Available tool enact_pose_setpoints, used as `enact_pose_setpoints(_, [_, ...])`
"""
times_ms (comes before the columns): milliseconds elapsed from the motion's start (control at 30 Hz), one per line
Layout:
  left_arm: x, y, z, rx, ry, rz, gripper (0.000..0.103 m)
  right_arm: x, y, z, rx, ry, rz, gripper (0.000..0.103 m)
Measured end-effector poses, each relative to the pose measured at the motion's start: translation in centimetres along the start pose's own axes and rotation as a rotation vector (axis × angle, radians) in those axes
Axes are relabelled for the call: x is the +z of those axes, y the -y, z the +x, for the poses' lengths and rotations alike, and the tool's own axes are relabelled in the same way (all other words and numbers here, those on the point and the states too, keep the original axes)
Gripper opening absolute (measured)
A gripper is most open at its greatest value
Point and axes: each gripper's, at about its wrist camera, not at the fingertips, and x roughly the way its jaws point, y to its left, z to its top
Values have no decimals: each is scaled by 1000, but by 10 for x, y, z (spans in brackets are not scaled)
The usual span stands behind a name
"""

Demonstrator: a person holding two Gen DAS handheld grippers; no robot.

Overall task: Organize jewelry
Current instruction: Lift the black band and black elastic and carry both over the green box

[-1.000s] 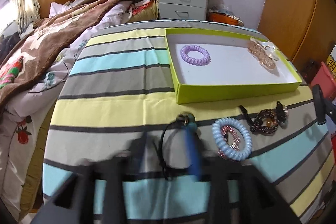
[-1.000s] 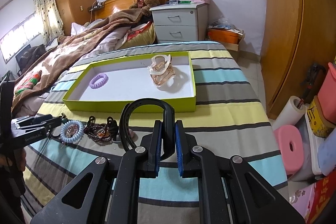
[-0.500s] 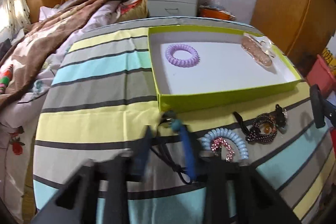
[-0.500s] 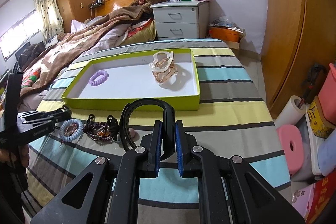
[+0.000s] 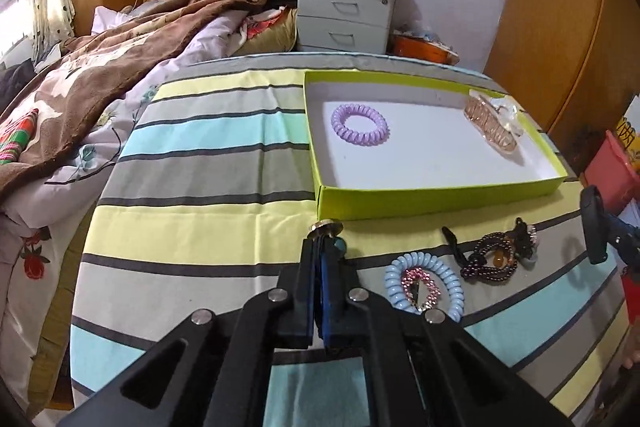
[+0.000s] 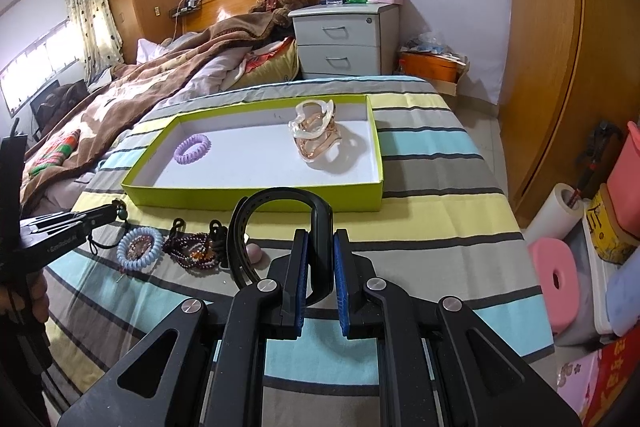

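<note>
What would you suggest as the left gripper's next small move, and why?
Probably lift and carry toward the green box. The left gripper has just closed on the black cord bracelet, whose bead shows at its tips, and the box lies right behind it.

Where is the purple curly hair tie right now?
The purple hair tie lies inside the green box on the striped bed, at its left end in both views, apart from the clear hair claw.
</note>
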Motion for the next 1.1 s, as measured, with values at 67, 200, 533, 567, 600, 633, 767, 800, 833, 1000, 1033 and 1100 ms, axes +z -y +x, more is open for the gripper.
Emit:
enact_pose_setpoints(67, [0, -1, -5, -2, 6, -3, 2, 1, -2, -3, 2, 6, -2, 13])
enact_pose_setpoints(200, [4, -4, -13, -5, 28, -14, 2, 3, -5, -9, 3, 18, -7, 13])
enact_pose_setpoints(533, [21, -6, -35, -16, 78, -28, 2, 24, -13, -22, 11, 58, -26, 13])
enact_pose_setpoints(567, [24, -6, -38, -18, 84, -24, 2, 27, -14, -23, 12, 63, -28, 13])
enact_pose_setpoints(600, [27, -5, -40, -16, 89, -23, 2, 30, -15, -23, 13, 66, -31, 13])
enact_pose_setpoints(633, [29, -4, -42, -17, 95, -21, 2, 33, -15, -23, 13, 67, -33, 13])
enact_pose_setpoints(767, [41, -1, -46, -28, 109, -12, 2, 46, -20, -22, 11, 77, -56, 13])
enact_pose_setpoints(800, [43, 0, -47, -30, 111, -10, 2, 49, -21, -21, 10, 78, -62, 13])
enact_pose_setpoints(833, [46, 1, -47, -32, 113, -8, 2, 53, -23, -19, 10, 78, -71, 13])
enact_pose_setpoints(1000, [57, 8, -45, -52, 123, 0, 2, 70, -28, -5, 14, 65, -92, 13])
enact_pose_setpoints(1033, [60, 10, -44, -54, 122, 2, 2, 74, -29, 0, 19, 59, -95, 13])
enact_pose_setpoints(1100, [64, 12, -40, -64, 118, -2, 2, 80, -31, 8, 26, 45, -102, 13])
